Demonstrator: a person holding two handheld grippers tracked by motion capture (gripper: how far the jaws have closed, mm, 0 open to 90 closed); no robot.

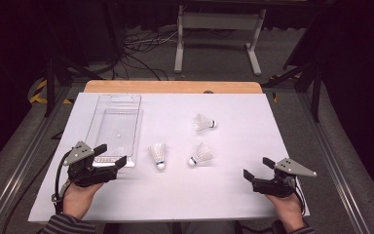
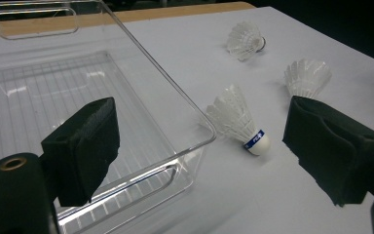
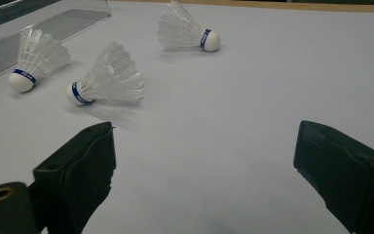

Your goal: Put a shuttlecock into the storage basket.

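On white tabletop (image 1: 175,195), clear ribbed plastic tray (image 1: 114,127), three feathery shuttlecocks (image 1: 158,155).

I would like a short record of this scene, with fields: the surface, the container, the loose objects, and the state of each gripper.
surface: white table top
container: clear plastic bin, empty, at the left side of the table
loose objects: three shuttlecocks lying on the table, none in the bin: near shuttlecock, middle shuttlecock, far shuttlecock
left gripper: open, holds nothing, at the near end of the bin
right gripper: open, holds nothing, over bare table
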